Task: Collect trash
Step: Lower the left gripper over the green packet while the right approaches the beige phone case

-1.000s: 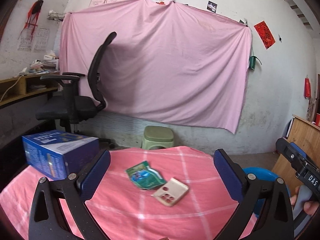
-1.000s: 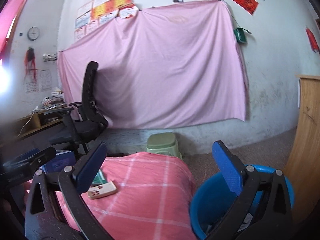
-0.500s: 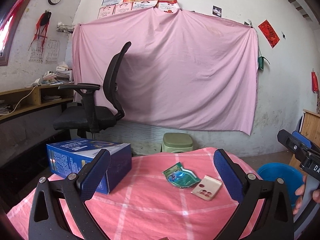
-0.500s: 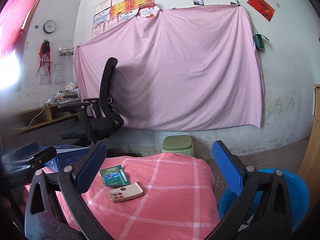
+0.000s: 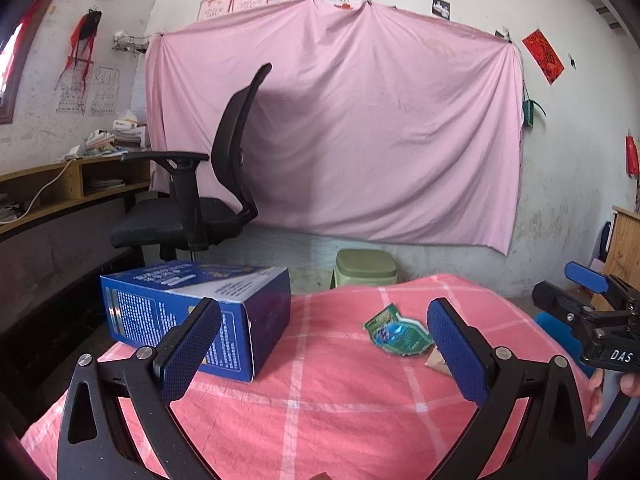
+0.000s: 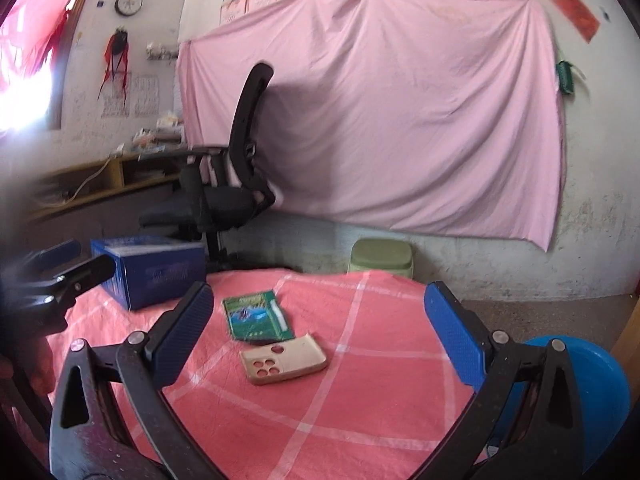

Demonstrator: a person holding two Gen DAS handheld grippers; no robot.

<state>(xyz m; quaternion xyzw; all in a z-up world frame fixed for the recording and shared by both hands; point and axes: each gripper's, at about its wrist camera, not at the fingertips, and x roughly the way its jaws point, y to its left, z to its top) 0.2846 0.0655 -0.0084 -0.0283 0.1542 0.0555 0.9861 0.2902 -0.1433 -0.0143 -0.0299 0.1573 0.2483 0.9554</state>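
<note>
A green snack wrapper (image 5: 398,331) (image 6: 256,316) lies on the pink checked tablecloth (image 5: 328,400) (image 6: 360,380). A beige phone case (image 6: 284,359) lies just in front of it; in the left wrist view only its corner (image 5: 436,361) shows behind my right finger. A blue cardboard box (image 5: 192,312) (image 6: 150,268) stands at the table's left. My left gripper (image 5: 320,354) is open and empty, above the cloth in front of the box. My right gripper (image 6: 324,340) is open and empty, hovering before the phone case. A blue bin (image 6: 588,392) stands on the floor to the right.
A black office chair (image 5: 200,200) and a green plastic stool (image 5: 366,268) stand behind the table. A pink sheet (image 5: 340,128) covers the wall. A wooden shelf (image 5: 60,188) runs along the left wall, a wooden cabinet (image 5: 626,244) stands at the right.
Both grippers have swung left over the table. The box now sits between the left fingers, and the wrapper and phone case sit centred between the right fingers. The bin has slid to the right edge.
</note>
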